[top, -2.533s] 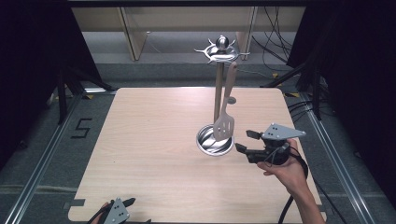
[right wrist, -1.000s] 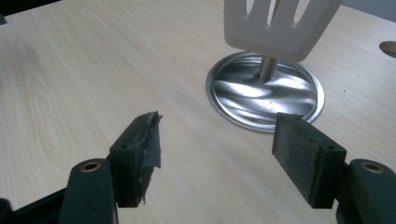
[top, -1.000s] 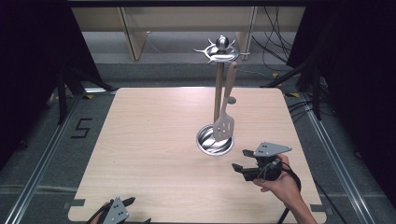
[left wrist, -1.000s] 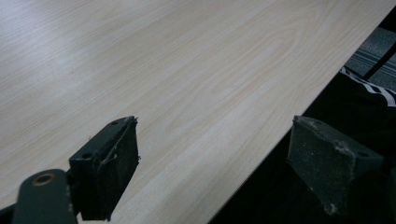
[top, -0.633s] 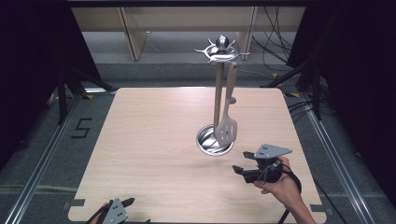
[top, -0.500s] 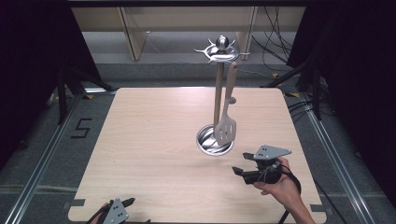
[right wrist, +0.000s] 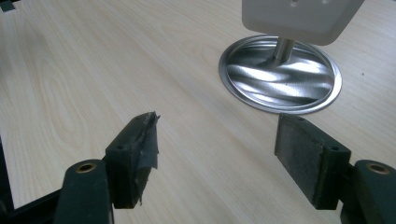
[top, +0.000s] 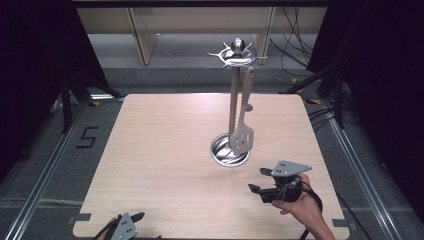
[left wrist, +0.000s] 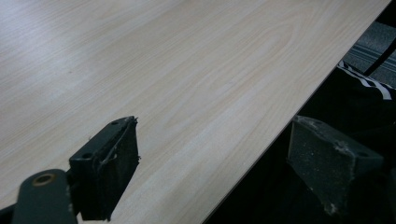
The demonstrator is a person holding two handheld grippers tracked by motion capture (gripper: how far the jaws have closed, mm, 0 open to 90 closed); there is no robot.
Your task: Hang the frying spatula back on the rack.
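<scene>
A steel utensil stand [top: 235, 90] rises from a round shiny base [top: 230, 151] right of the table's middle. A slotted spatula [top: 243, 136] hangs from its top ring, blade just above the base. My right gripper [top: 258, 180] hovers near the front right, jaws pointing left. They stand open, have just been opening wider, and hold nothing. In the right gripper view, the base [right wrist: 280, 77] and the pale spatula blade [right wrist: 299, 18] lie beyond the right gripper [right wrist: 217, 154]. My left gripper [top: 134, 220] sits at the front left edge, and in its own view the left gripper [left wrist: 219, 158] is open astride that edge.
The light wooden table [top: 165, 150] stands on grey floor between metal rails [top: 45, 175]. Cables lie on the floor [top: 295, 55] behind it. A dark garment with white stripes [left wrist: 369, 79] shows past the table's near edge.
The right gripper has drawn back from beside the stand's base toward the near edge, then stayed almost still. The left gripper has not moved.
</scene>
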